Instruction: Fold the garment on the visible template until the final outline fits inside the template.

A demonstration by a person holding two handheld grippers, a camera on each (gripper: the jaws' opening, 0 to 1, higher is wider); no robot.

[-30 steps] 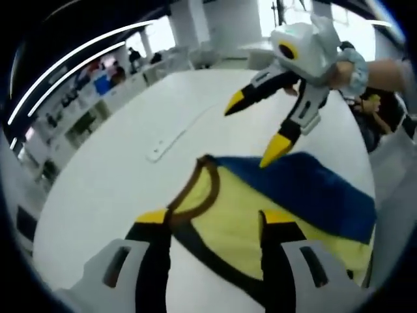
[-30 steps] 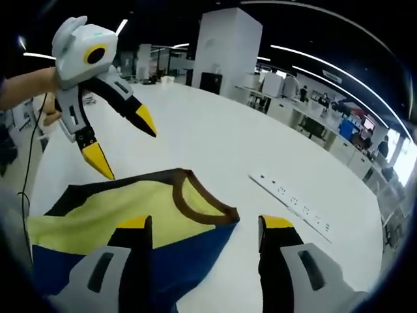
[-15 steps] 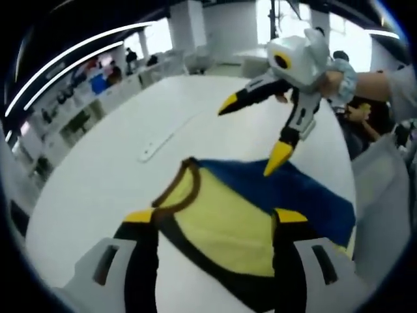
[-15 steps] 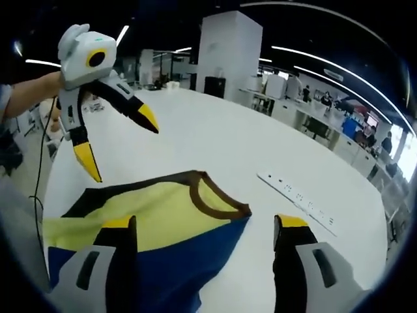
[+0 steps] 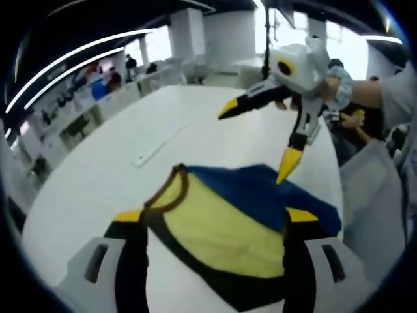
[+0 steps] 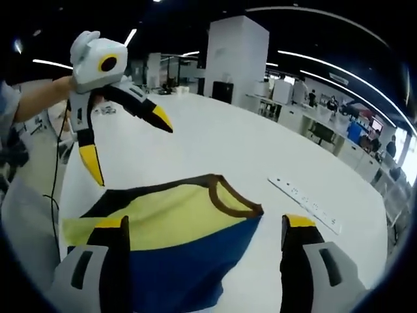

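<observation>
On the worktop: a big white worktop (image 5: 98, 176) holds a soft yellow and blue cloth garment with a brown neck band (image 5: 228, 222).
Garment: it lies flat on the worktop, yellow on one side, blue on the other. The brown neck band (image 6: 231, 195) points away from the person.
Left gripper: in the left gripper view the white left gripper with black, yellow-tipped jaws (image 5: 215, 218) is low over the garment. Its jaws are wide apart and hold nothing. In the right gripper view it (image 6: 127, 140) hangs in the air above the garment's far edge.
Right gripper: the white right gripper with black, yellow-tipped jaws (image 6: 205, 225) is over the garment too, jaws wide apart and holding nothing. In the left gripper view it (image 5: 257, 140) is up above the blue part, one yellow tip very near the cloth.
Near the garment: a long white power strip (image 6: 306, 203) lies on the worktop past the neck band.
Far behind the garment: desks and a white pillar (image 6: 238, 55).
</observation>
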